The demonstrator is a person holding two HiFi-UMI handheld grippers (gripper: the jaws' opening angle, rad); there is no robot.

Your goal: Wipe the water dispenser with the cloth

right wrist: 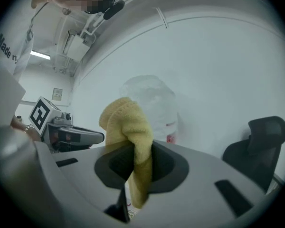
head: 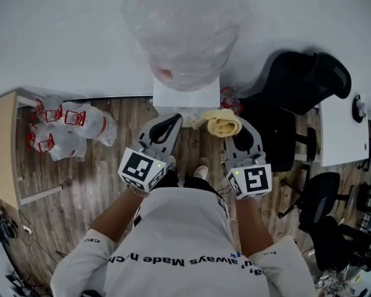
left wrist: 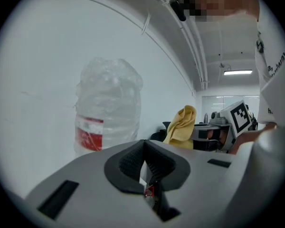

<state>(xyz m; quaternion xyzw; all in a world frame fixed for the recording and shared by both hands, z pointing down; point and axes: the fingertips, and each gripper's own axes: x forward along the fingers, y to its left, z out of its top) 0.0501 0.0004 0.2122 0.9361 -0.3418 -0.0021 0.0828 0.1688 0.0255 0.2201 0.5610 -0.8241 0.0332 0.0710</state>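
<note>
Right gripper (head: 234, 129) pinches the yellow cloth (head: 224, 125) before the water dispenser (head: 185, 96), left gripper (head: 167, 127) apparently closed and empty; the bunched cloth could slip out mid-wipe.

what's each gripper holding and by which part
The right gripper is shut on the yellow cloth, pinching a bunched fold; cloth sticks out above and below. The left gripper is shut and empty.

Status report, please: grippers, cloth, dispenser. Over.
Right gripper shut on yellow cloth. Left gripper shut, empty. Water dispenser ahead, cloth looks short of it. Nothing in between.
</note>
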